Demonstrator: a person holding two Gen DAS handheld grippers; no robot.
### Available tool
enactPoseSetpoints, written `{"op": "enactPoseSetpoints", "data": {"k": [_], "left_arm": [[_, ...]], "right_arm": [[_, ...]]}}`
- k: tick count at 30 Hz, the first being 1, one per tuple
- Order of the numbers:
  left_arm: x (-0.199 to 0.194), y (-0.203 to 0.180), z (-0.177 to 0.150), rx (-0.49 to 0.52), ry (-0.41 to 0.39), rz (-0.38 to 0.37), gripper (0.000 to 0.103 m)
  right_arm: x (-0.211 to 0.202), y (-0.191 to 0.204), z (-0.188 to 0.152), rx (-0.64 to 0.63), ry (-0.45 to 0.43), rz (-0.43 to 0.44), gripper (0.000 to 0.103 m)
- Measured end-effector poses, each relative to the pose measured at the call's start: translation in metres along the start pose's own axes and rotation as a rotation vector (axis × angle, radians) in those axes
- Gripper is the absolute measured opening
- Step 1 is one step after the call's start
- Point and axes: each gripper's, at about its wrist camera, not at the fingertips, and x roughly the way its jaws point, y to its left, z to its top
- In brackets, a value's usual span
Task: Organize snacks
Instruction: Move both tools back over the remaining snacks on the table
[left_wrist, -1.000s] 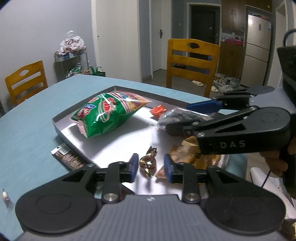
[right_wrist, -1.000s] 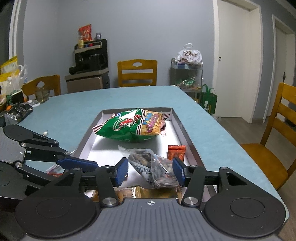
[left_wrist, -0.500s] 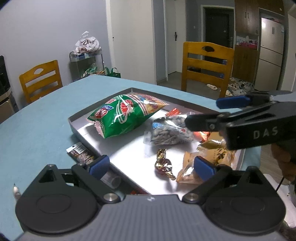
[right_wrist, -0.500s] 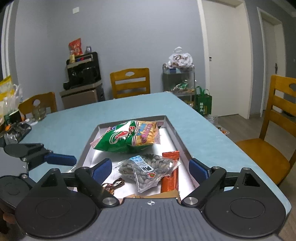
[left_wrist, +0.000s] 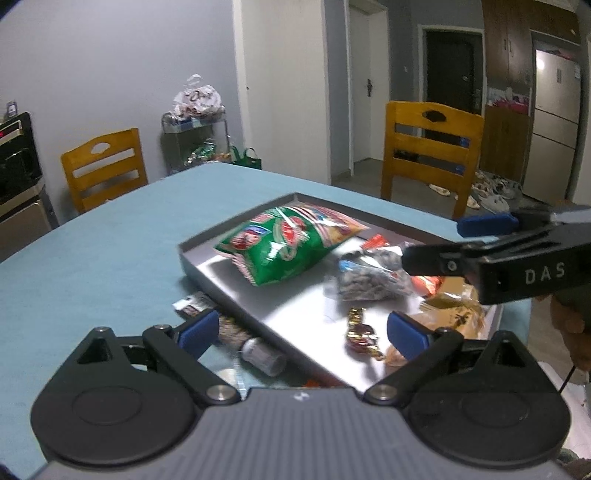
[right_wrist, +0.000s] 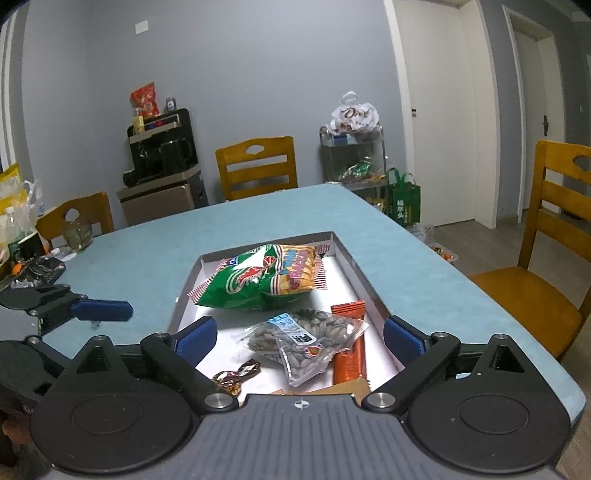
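White letters "DAS" stand on the black side of the right gripper (left_wrist: 524, 275). "CRACKER" is partly legible on the green snack bag (right_wrist: 266, 277). "Dove" appears on the white plastic bag (right_wrist: 354, 116) atop the metal cart (right_wrist: 352, 158).

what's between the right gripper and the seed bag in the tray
Nothing visible. The right gripper, jaws opening, hangs over the tray with the seed bag lying free between its fingers; the orange bar lies beside the bag.

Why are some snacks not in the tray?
Two look out of place: a dark printed packet and a grey speckled packet lie on the blue table, just outside the tray wall, while the others sit inside.
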Motion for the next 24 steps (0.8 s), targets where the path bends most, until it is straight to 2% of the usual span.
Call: {"op": "enactPoseSetpoints", "data": {"k": [6,11,15,18,21,24], "left_arm": [[-0.019,0.027,0.007,-0.026,-0.012,0.027,0.099],[-0.048,0.055,0.029,-0.042,-0.062,0.049,0.099],[-0.075,0.080,0.048,-0.065,-0.128,0.082,0.099],[-0.092,0.098,0.056,-0.082,-0.159,0.109,0.100],[-0.101,0.116,0.058,-0.117,-0.165,0.140,0.101],[-0.101,0.135,0.053,-0.151,-0.147,0.169,0.101]], "right_arm": [[-0.004,0.013,0.009,-0.004,0.001,0.029,0.098],[-0.016,0.029,0.041,0.009,-0.016,0.130,0.098],[-0.038,0.056,0.072,-0.102,-0.121,0.131,0.098],[-0.053,0.075,0.096,-0.158,-0.178,0.167,0.098],[-0.061,0.089,0.113,-0.172,-0.197,0.215,0.099],[-0.057,0.104,0.118,-0.199,-0.177,0.258,0.100]]}}
